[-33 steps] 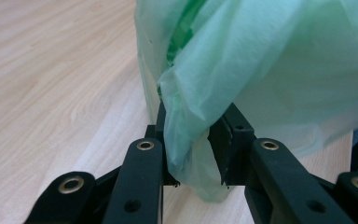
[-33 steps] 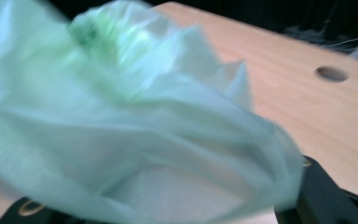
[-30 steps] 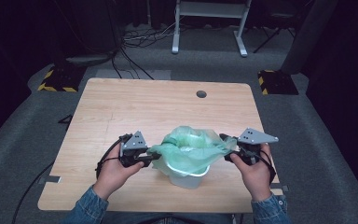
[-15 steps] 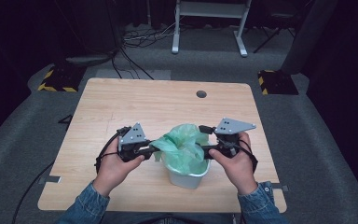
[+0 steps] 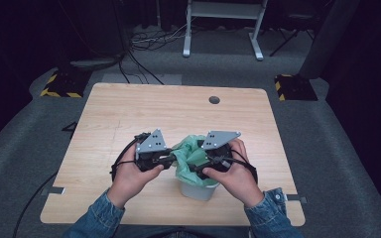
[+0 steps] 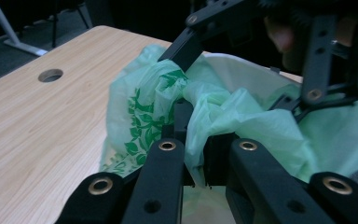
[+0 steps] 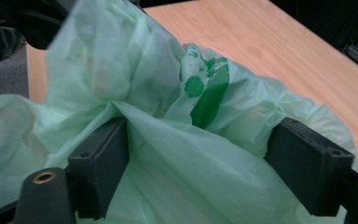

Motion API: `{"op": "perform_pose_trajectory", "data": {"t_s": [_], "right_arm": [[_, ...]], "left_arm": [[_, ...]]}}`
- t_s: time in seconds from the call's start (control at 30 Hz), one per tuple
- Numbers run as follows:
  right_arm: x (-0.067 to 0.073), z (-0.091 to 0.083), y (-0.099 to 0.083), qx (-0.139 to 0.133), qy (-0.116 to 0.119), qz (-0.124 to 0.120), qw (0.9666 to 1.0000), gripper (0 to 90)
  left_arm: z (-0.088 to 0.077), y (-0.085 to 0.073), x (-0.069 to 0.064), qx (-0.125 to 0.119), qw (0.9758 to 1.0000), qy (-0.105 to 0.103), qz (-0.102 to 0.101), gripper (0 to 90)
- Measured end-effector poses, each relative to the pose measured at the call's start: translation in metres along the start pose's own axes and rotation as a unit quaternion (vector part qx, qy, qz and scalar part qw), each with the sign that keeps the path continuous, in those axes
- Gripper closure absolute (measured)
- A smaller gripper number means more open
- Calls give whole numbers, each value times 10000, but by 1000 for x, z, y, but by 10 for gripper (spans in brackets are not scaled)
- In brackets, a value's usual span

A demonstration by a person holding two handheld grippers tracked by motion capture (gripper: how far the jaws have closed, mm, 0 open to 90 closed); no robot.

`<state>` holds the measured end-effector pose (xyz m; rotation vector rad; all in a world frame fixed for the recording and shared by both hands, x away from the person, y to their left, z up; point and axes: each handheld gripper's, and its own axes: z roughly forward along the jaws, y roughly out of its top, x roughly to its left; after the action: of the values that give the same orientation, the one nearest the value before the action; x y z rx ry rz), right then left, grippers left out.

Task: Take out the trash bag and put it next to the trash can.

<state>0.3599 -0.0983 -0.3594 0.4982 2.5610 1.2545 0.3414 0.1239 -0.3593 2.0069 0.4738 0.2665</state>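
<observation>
A pale green plastic bag (image 5: 191,152) lines a small white bin (image 5: 198,191) near the table's front edge. My left gripper (image 5: 171,159) is at the bag's left side. In the left gripper view its jaws (image 6: 196,140) have just been closing and are shut on a bunched fold of the bag (image 6: 223,107). My right gripper (image 5: 199,166) is over the bag's right half. Its jaws have just been opening and now stand wide apart (image 7: 205,149). Loose plastic of the bag (image 7: 144,70) billows between the pads (image 7: 105,154) without being pinched.
The wooden table (image 5: 129,114) has a round cable hole (image 5: 214,99) near its far edge. Black cables trail from the left gripper across the table's left front. A desk frame and floor cables lie beyond the table.
My right hand has come in to the left, from the bin's right side to over the bag, and its jaws have spread. The left hand shifted right and slightly up, bunching the bag.
</observation>
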Motion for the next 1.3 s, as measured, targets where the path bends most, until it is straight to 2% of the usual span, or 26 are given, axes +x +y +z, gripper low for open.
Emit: {"op": "perform_pose_trajectory", "data": {"t_s": [0.07, 0.2, 0.3, 0.37, 0.47, 0.53, 0.57, 0.63, 0.67, 0.97, 1.2, 1.3], "right_arm": [[-1, 3, -2, 115, -38, 69, 9999, 249], [-2, 8, -7, 360, 283, 132, 9989, 576], [-3, 8, -9, 387, 519, 228, 9976, 822], [-3, 7, -10, 314, 524, 255, 9978, 885], [-4, 3, -11, 173, 514, 271, 9982, 895], [-4, 0, -11, 90, 492, 272, 9984, 897], [-4, -4, -10, 20, 470, 276, 9985, 898], [-5, -6, -9, -16, 462, 292, 9985, 898], [-5, -9, -8, -81, 434, 298, 9986, 899], [-9, -22, -6, -411, 401, 370, 9977, 899], [-10, -30, 0, -669, 375, 368, 9964, 899], [-10, -34, 4, -769, 357, 355, 9958, 899]], "left_arm": [[2, 0, -1, 11, 10000, -26, 5, 857], [3, -2, -1, 7, 10000, -37, -8, 843], [1, -3, 0, -14, 10000, -29, -30, 820], [-1, -5, 1, -42, 10000, 34, -5, 770], [-5, -8, 2, -56, 9999, 52, -144, 687], [-7, -10, 5, -95, 9997, 181, -138, 602], [-10, -12, 6, -136, 9994, 266, -170, 528], [-12, -12, 7, -146, 9993, 278, -196, 494], [-13, -13, 8, -155, 9992, 308, -193, 429], [-23, -27, 14, -130, 9983, 499, -264, 352], [-34, -50, 23, -35, 9965, 611, -571, 343], [-39, -59, 27, 1, 9954, 716, -643, 342]]}}
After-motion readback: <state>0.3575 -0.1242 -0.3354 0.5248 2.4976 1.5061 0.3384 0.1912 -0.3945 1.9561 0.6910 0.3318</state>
